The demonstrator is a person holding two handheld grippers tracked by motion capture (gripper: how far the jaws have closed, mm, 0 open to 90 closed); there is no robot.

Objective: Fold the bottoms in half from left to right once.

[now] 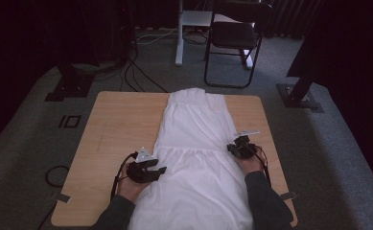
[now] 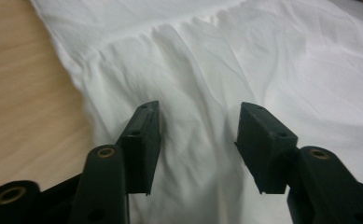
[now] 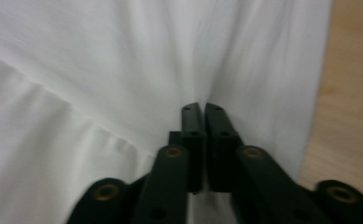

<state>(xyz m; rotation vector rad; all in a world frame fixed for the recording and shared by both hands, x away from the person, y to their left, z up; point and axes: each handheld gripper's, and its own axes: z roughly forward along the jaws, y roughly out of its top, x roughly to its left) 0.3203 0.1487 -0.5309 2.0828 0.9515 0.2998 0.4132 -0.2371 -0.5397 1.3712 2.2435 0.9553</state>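
White dress lies lengthwise (top pointing away).

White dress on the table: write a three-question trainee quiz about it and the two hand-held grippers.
1. True or false: the white dress lies flat along the wooden table.
2. Which hand-held gripper has its jaws apart? A) left hand-held gripper B) right hand-held gripper
3. Fill in: a black ____ stands on the floor beyond the table.

Key: 1 true; 2 A, open over a raised fold, while the right one's jaws are together at the cloth; 3 chair.
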